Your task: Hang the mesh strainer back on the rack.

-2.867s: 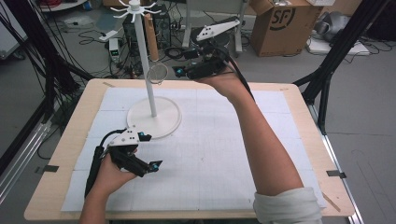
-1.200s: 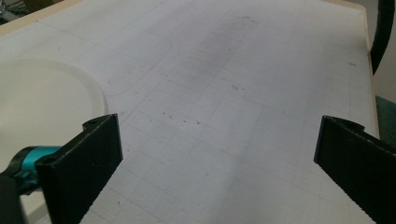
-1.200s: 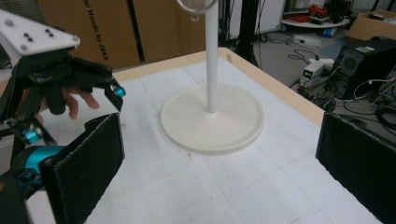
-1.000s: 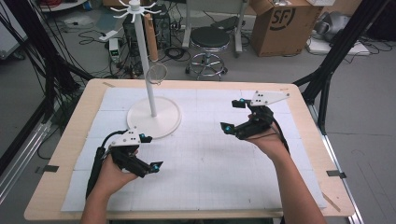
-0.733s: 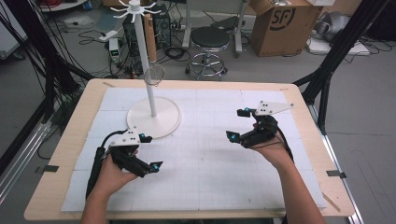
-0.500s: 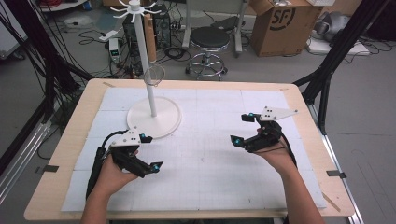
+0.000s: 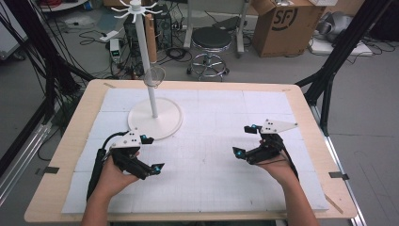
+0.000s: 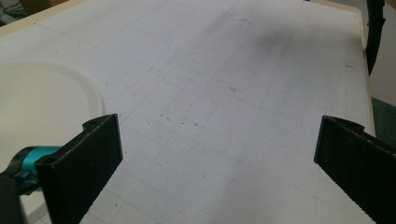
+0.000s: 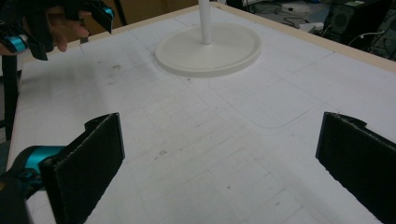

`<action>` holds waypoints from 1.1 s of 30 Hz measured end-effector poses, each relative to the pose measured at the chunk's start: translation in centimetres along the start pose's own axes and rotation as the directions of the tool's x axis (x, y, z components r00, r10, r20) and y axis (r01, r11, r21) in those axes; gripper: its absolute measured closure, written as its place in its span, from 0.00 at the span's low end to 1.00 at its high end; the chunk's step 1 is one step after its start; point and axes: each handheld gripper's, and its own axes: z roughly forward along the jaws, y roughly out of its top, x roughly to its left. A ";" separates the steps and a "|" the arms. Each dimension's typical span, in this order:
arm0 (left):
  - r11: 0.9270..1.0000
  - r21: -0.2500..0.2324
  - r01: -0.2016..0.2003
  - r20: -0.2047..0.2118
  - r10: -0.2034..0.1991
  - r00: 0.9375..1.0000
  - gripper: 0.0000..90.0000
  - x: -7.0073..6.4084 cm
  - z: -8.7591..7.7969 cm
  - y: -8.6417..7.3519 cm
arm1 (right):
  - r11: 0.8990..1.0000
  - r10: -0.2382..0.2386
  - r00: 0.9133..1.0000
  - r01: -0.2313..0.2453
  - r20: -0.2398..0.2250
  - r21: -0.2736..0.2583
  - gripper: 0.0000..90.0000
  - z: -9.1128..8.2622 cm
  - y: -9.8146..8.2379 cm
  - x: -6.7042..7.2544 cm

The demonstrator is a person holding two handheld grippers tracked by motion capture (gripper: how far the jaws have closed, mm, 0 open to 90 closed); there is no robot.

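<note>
Cables, a round stool point(image 7: 212, 40) and a cardboard box point(image 7: 282, 23) crowd the floor behind a pale wooden tabletop point(image 7: 70, 136) covered by a white gridded mat point(image 7: 207, 141). On the mat's far left stands a white rack point(image 7: 151, 89) with a round base and a thin pole; a small clear glass point(image 7: 155, 76) hangs on the pole partway up. The left tool point(image 7: 149, 153) rests low on the mat just in front of the rack's base, its jaws spread wide with nothing between them. The right tool point(image 7: 247, 140) sits on the mat's right side, well apart from the rack, jaws likewise wide apart and empty. In the right gripper view the rack's base point(image 9: 208, 49) lies ahead of the jaws.
</note>
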 end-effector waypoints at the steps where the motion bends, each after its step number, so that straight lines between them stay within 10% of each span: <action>1: 1.000 0.000 -0.004 0.002 0.004 1.000 0.02 0.0 0.0 0.0 | 1.000 -0.001 1.000 0.001 0.000 -0.002 0.00 -0.1 -0.2 -0.1; 33: 1.000 0.007 -0.004 0.012 0.004 1.000 0.02 -0.2 0.5 0.0 | 0.998 0.023 1.000 -0.023 0.011 0.050 0.00 0.1 -2.5 -0.5</action>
